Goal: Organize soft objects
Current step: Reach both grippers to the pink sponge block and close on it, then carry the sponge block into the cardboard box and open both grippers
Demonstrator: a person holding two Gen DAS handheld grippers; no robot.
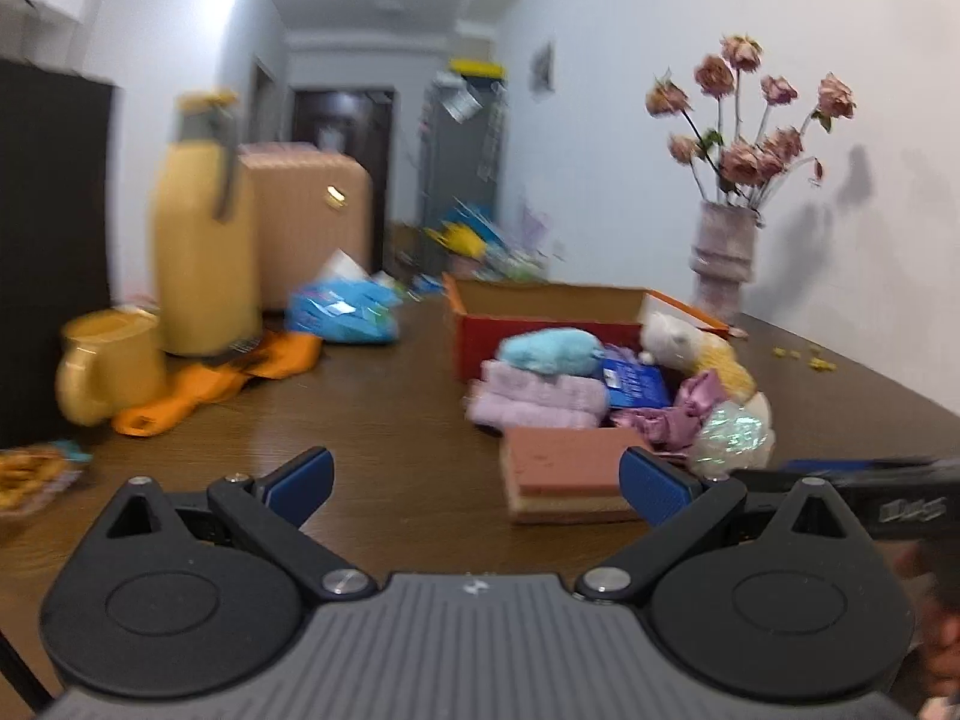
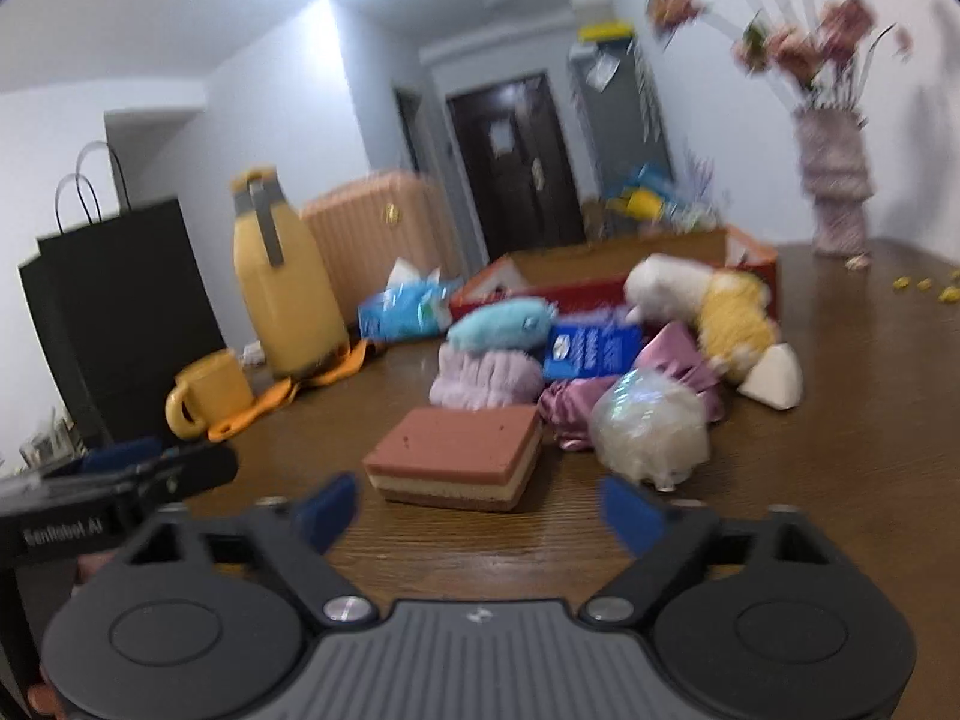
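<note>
Right gripper [image 2: 480, 516] open, layered sponge [image 2: 456, 465] just ahead.

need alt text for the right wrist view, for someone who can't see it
The open right gripper hovers empty over a brown wooden table, pointed at a layered pink-and-cream sponge. Behind it lie soft items: a lilac towel, a blue plush, a shiny pouf and a white-and-yellow plush against a red box.
</note>
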